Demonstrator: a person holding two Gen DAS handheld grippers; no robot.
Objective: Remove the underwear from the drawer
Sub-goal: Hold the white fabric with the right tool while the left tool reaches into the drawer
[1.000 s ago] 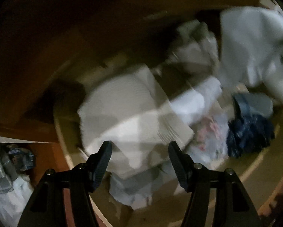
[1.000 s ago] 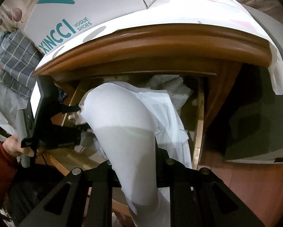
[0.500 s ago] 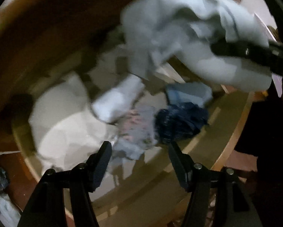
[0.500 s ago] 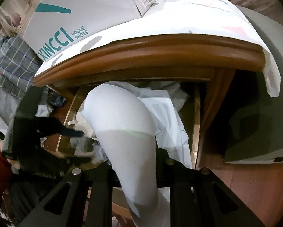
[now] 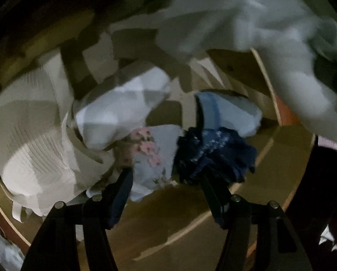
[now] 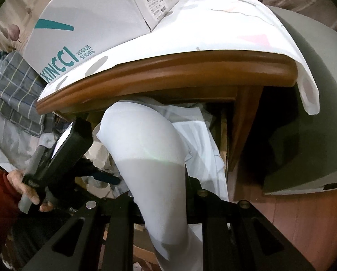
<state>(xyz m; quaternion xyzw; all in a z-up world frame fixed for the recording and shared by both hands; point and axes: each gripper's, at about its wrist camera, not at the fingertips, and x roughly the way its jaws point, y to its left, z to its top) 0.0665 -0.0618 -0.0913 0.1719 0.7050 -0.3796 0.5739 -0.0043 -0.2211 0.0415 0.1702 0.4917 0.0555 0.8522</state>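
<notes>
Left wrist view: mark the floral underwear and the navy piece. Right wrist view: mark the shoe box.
floral underwear (image 5: pixel 151 158), left wrist view, on the pale blue fabric beside the pink flowers.
navy piece (image 5: pixel 215 153), left wrist view, middle of the dark crumpled cloth.
shoe box (image 6: pixel 89 22), right wrist view, its white side above the lettering.

The open wooden drawer (image 5: pixel 173 221) carries a loose heap of clothing on its pale bottom. A crumpled dark navy garment with small white print (image 5: pixel 215 155) lies near the front rail. Just left of it, touching, lies a pale blue piece with pink flowers (image 5: pixel 150 155); behind it a light blue folded piece (image 5: pixel 227 110). Further left lie a white bundle (image 5: pixel 121 113) and a ribbed cream cloth (image 5: pixel 33 140).

Above the drawer, the brown wooden surface (image 6: pixel 168 72) bears a white patterned cover (image 6: pixel 225 22) and, on that, a white shoe box with teal lettering (image 6: pixel 89 22).
</notes>
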